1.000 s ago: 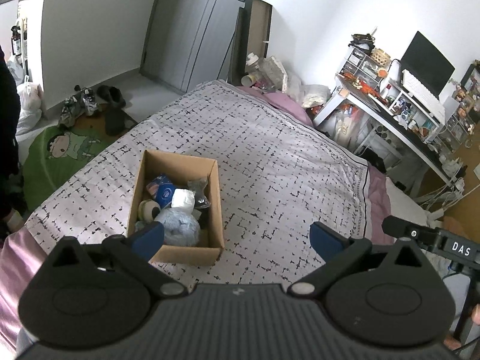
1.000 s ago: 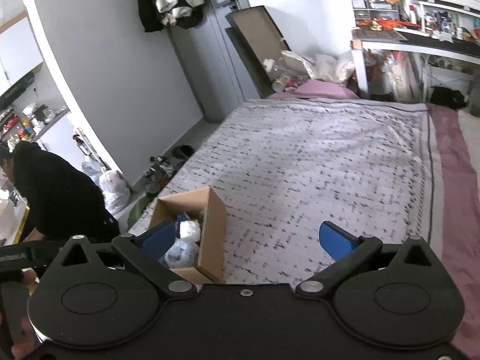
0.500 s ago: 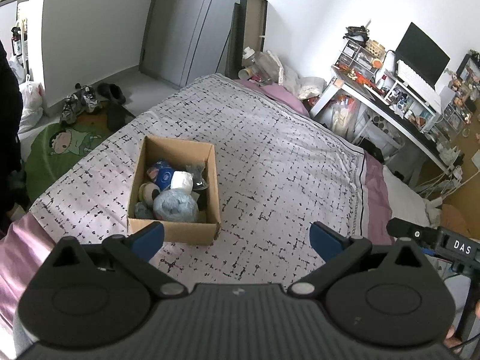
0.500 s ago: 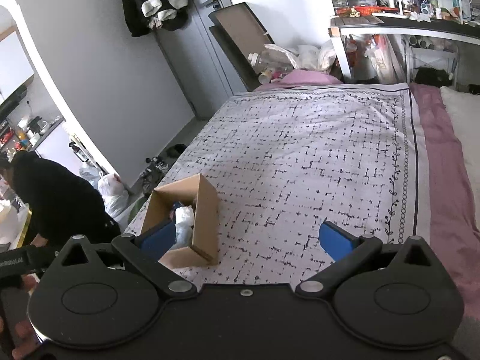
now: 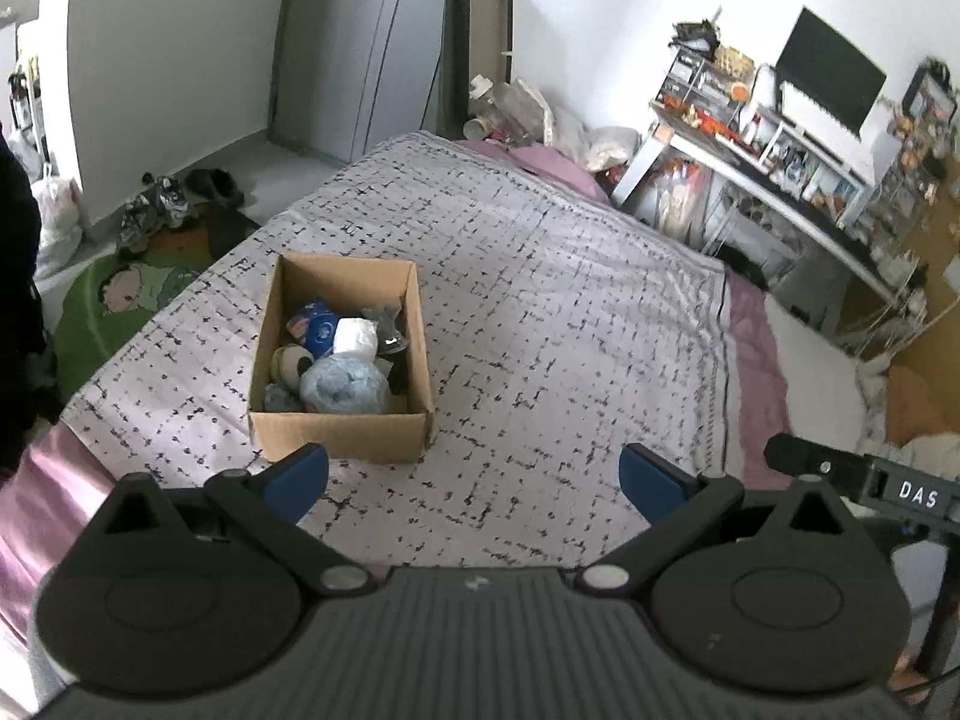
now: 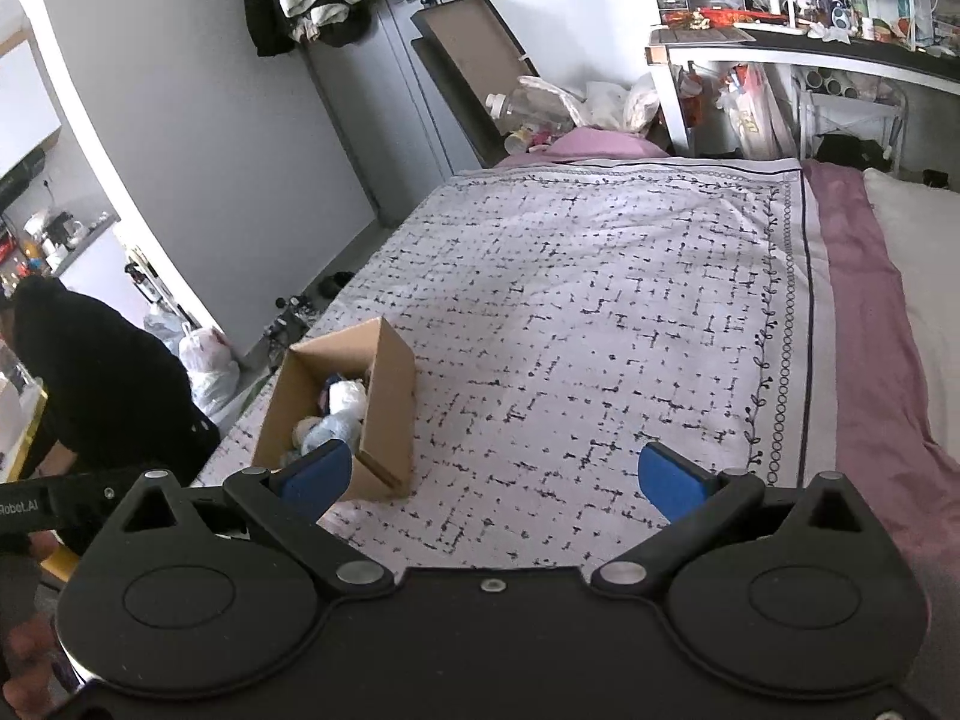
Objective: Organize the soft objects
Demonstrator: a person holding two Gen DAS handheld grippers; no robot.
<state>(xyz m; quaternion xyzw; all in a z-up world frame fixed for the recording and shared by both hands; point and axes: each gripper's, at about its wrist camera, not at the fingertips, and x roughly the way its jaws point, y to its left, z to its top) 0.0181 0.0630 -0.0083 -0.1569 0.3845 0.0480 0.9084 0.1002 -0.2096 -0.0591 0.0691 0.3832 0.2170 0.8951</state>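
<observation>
Cardboard box (image 5: pixel 339 360) sits on the bed (image 5: pixel 540 312), on the patterned bedspread, open top up. Inside: pale blue soft bundle (image 5: pixel 343 387) at the near end, white roll (image 5: pixel 355 336) behind it, a blue printed item (image 5: pixel 317 330) and some darker pieces toward the far end; the small ones are too blurred to name. No loose soft objects show on the bedspread in either view, so by my reading the sorting is close to finished. Left tongs (image 5: pixel 474 480) spread wide, nothing between the blue pads (image 5: pixel 298 480). Right tongs (image 6: pixel 489 480) likewise spread and empty. Key relation: the box lies ahead and to the left of both tongs, just past the left tongs' left pad, long axis running away from the camera. In the right wrist view the box (image 6: pixel 342 414) sits low and far left, partly behind the left pad. Left tongs are the nearer; any further reach into the box likely falls to them. Against the frames a second ago: both tongs have drawn back and upward, the box now reads smaller and farther, more bedspread showing between it and the pads. Box contents look unchanged.
</observation>
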